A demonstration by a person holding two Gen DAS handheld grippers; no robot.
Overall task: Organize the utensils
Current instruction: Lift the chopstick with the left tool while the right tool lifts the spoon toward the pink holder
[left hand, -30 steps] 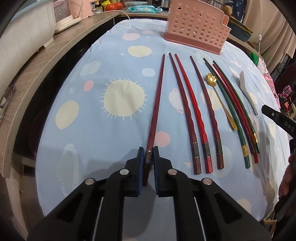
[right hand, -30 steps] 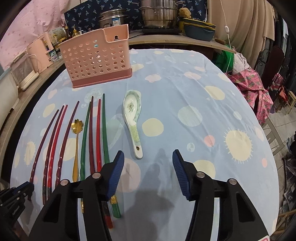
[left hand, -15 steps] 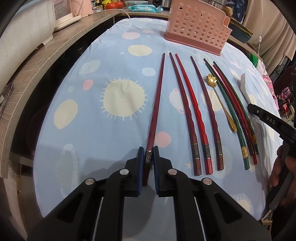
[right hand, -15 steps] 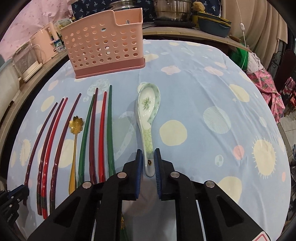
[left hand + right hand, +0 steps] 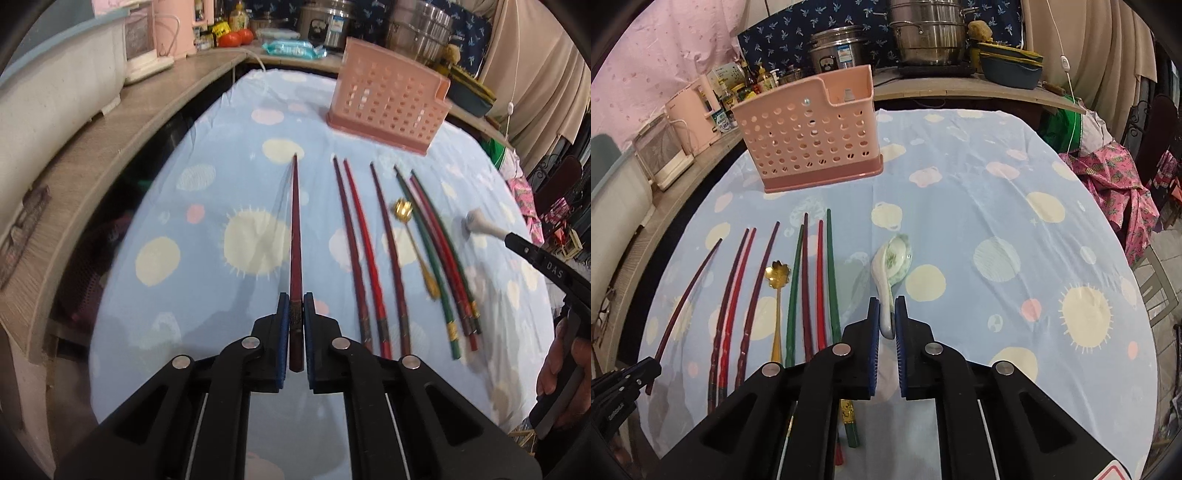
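— What is seen in the left wrist view?
— A dark red chopstick (image 5: pixel 295 236) is pinched by the left gripper (image 5: pixel 295 314), left of the other chopsticks (image 5: pixel 373 254).
— And the right wrist view?
— A ceramic spoon (image 5: pixel 891 269) is clamped by the right gripper (image 5: pixel 886 317) (bowl tilted), near the pink basket (image 5: pixel 809 140).

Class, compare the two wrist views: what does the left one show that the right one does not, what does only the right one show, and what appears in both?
Left wrist only: the left tool closed on a dark red chopstick; tomatoes on the counter.

Right wrist only: the right tool closed on the ceramic spoon, its patterned bowl visible; a blue pot.

Both: the pink utensil basket, the gold spoon, the remaining chopsticks and the spotted tablecloth.
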